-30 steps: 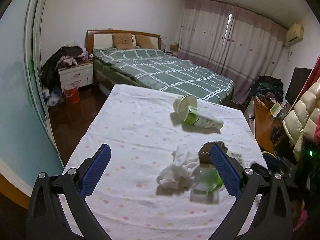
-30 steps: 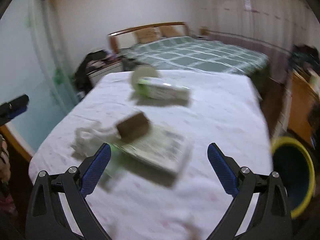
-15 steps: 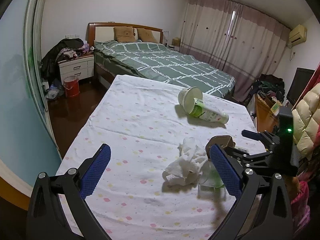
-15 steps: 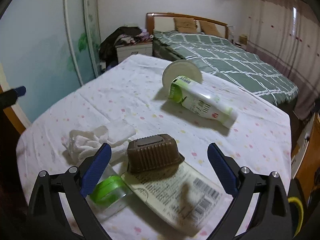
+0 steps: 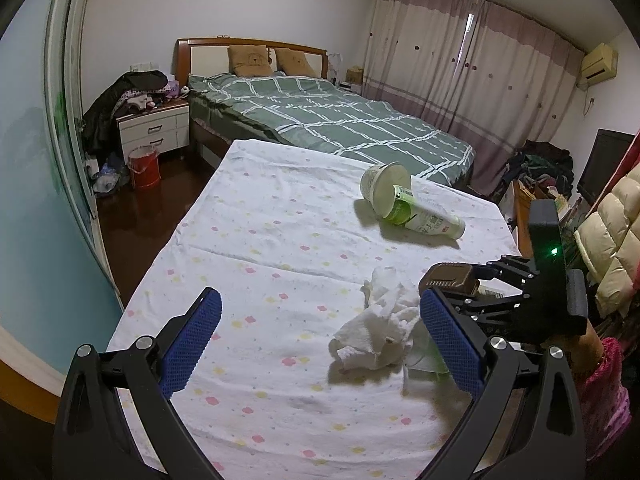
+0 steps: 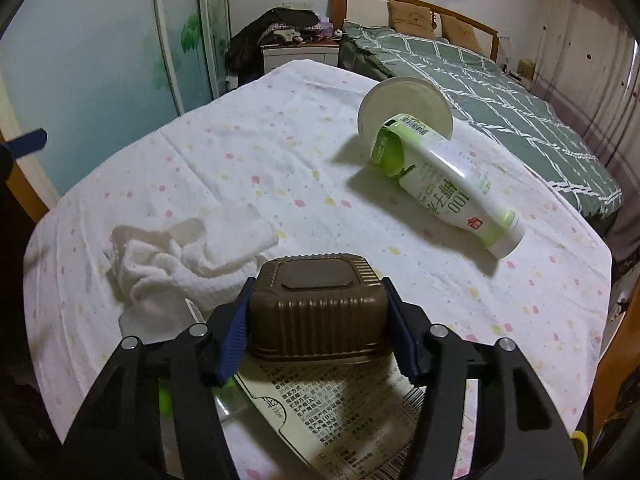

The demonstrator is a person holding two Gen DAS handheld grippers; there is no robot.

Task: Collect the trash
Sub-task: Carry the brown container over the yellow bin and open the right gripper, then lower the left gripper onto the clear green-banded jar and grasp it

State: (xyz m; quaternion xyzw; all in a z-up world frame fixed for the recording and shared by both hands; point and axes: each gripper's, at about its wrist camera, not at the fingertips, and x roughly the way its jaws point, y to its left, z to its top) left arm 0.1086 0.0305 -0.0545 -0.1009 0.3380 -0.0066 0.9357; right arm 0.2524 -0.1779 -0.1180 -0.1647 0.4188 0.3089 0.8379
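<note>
Closing has just been carried out by the right hand-held gripper (image 6: 316,336), and the brown tray (image 6: 318,304) is now pinched between its pads, so lifting seems next. At ten o'clock lies crumpled tissue (image 6: 180,260); at one o'clock, a bottle (image 6: 448,188). Left hand-held gripper (image 5: 320,344) is held spread, empty.

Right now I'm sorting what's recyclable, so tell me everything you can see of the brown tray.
The brown tray is a small, squarish ribbed tub that looks like thin glossy plastic. It sits upside down, its flat base with a raised panel facing up, on a printed label sheet near the table's edge, beside crumpled tissue. The right gripper has just been closing; its jaws press both sides.
</note>
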